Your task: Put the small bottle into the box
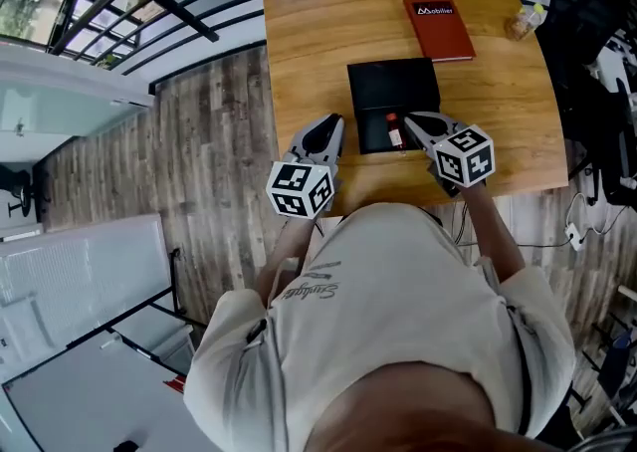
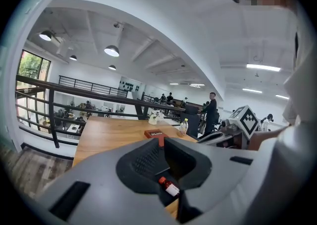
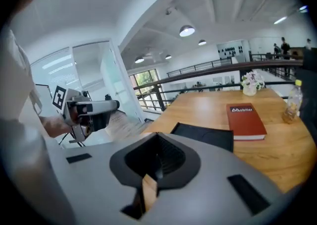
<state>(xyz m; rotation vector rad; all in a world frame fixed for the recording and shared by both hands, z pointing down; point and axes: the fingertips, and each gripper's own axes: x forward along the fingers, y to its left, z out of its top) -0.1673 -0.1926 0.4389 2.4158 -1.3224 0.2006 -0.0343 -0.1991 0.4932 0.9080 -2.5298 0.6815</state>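
Already — small bottle [image 1: 394, 130] lies inside box [image 1: 378, 92]; left gripper [image 1: 332, 127] and right gripper [image 1: 411, 120] both clenched, empty.

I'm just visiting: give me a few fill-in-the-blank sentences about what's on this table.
The small bottle lies in the black box; its cap is ___.
The right tongs are ___, holding nothing.
The red book lies on a ___ table.
Missing: red; shut; wooden.
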